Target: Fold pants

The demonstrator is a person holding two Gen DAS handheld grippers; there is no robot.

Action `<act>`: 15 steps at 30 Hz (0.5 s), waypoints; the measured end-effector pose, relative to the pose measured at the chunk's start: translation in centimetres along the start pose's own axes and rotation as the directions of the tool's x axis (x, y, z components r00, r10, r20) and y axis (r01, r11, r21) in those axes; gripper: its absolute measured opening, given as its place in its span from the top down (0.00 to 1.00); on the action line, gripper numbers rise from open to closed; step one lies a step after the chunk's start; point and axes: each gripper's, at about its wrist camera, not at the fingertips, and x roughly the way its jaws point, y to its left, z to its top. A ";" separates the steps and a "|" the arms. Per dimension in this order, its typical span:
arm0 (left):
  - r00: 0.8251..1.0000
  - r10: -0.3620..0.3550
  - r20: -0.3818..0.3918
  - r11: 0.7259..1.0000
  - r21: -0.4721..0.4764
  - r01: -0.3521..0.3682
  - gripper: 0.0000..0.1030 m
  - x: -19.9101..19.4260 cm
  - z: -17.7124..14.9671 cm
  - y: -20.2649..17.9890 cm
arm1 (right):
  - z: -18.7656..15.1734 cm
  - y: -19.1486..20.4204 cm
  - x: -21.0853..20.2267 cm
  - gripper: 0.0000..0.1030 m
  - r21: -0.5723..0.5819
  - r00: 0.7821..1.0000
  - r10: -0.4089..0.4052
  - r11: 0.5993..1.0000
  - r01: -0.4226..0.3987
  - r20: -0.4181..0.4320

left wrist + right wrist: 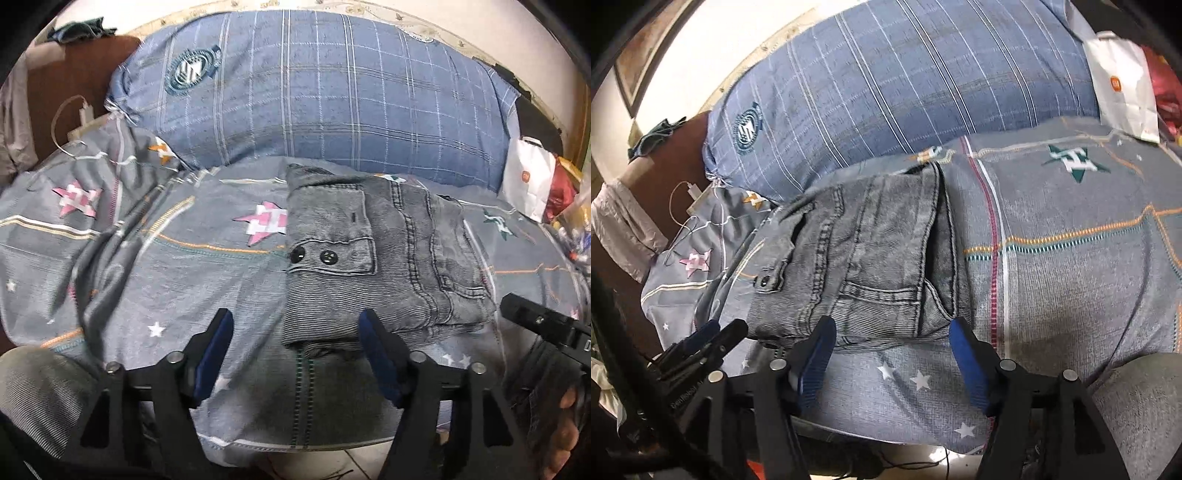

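Grey washed denim pants [373, 254] lie folded into a compact block on the star-patterned bedsheet [155, 258], a flap pocket with two black buttons facing up. My left gripper [295, 325] hangs open just in front of the block's near left corner, nothing between its blue pads. In the right wrist view the same folded pants [871, 258] lie ahead, and my right gripper [892, 332] is open at their near edge, its pads apart from the cloth. The right gripper's black tip [532, 317] shows at the right edge of the left wrist view.
A large blue plaid pillow [314, 96] lies behind the pants. A white paper bag [528, 177] and red items sit at the right. A brown headboard and a charger cable [687, 199] are at the left. The bed's near edge is just below the grippers.
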 end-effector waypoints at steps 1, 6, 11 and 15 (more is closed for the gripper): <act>1.000 0.002 0.009 1.000 -0.004 -0.002 0.27 -0.3 -0.1 0.0 | -0.2 0.4 -0.3 0.35 -0.016 1.000 -0.002 1.000 0.002 0.011; 0.999 0.040 0.034 0.999 -0.014 -0.039 0.26 -1.2 -0.5 0.4 | -0.3 1.7 -1.1 0.35 -0.050 0.999 -0.023 0.998 0.025 0.031; 0.998 0.032 0.048 0.999 0.000 -0.032 0.25 -1.6 -0.4 0.0 | -0.8 2.8 -1.6 0.35 -0.087 0.999 -0.015 0.996 0.019 0.044; 0.997 0.055 0.053 0.998 0.026 -0.057 0.23 -1.6 -0.5 -0.4 | -1.1 3.2 -1.6 0.35 -0.103 0.998 -0.012 0.995 0.018 0.054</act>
